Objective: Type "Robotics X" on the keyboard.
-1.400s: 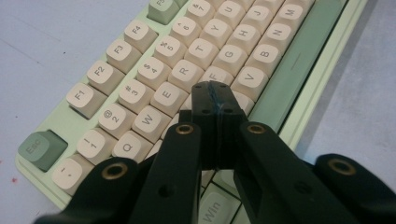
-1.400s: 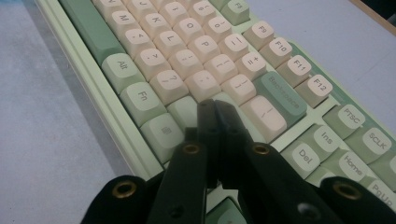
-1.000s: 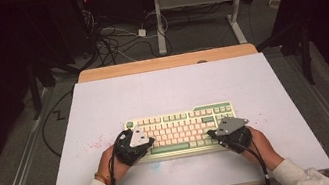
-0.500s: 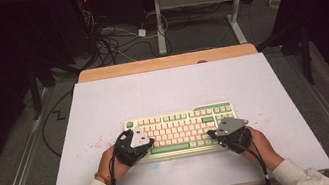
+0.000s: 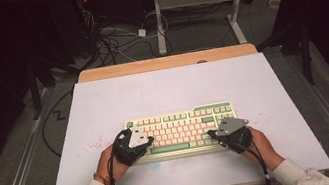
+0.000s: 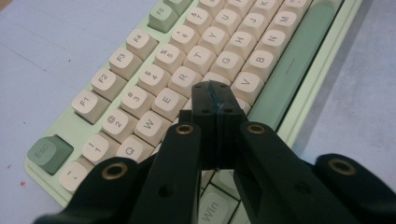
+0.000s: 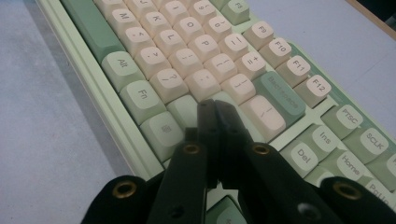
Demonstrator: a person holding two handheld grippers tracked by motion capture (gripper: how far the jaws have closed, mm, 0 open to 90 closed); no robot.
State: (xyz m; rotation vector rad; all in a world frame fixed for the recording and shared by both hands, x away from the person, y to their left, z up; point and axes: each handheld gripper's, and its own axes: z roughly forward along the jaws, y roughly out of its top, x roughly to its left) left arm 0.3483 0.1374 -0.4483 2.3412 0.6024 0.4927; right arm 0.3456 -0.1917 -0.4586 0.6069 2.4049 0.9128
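A pale green keyboard (image 5: 182,131) with cream and green keys lies on the white table top (image 5: 172,91), near its front. My left gripper (image 5: 143,144) hovers over the keyboard's left end, its black jaws pressed together with nothing between them. In the left gripper view the closed tip (image 6: 212,95) sits above the keys near D and C. My right gripper (image 5: 214,136) is over the keyboard's right end, also shut and empty. In the right gripper view its tip (image 7: 214,108) hangs just over the green keys by the right Shift and Enter.
The white board rests on a wooden table whose far edge (image 5: 167,62) shows. Behind it, cables (image 5: 113,37) lie on the floor by a white stand (image 5: 198,0). Red specks (image 5: 93,146) mark the board left of the keyboard.
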